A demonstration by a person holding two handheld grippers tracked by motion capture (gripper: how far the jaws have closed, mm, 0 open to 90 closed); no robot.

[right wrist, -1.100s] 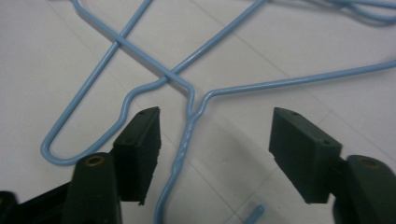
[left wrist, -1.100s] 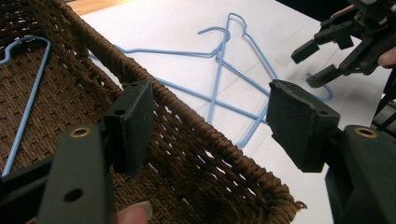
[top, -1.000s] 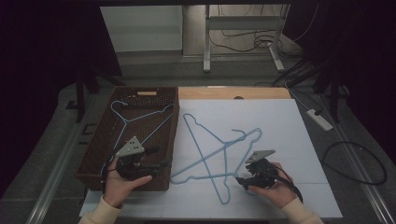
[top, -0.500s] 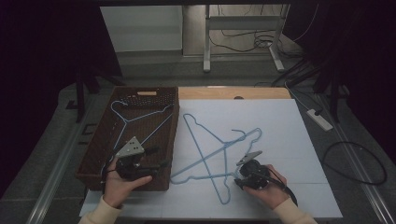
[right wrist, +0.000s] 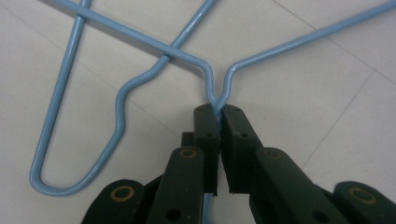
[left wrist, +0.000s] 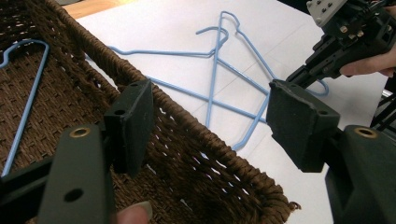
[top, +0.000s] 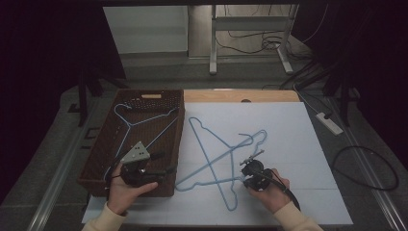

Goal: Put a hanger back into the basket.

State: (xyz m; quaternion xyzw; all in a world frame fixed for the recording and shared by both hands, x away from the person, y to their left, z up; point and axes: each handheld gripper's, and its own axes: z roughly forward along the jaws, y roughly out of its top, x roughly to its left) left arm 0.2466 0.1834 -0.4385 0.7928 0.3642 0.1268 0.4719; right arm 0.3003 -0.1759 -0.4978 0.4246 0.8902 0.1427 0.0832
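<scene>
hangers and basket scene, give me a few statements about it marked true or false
1. The right tongs are shut on the neck of a light blue wire hanger lying on the white table sheet. True; their jaws have just been closing.
2. The left tongs grip the rim of the brown woven basket. False: their jaws stand open above the rim, with nothing pressed between them.
3. A light blue wire hanger lies inside the basket. True.
4. The two hangers on the sheet lie apart from each other. False: they cross one another.
5. The basket sits to the right of the sheet in the high view. False: it sits at the left.
</scene>
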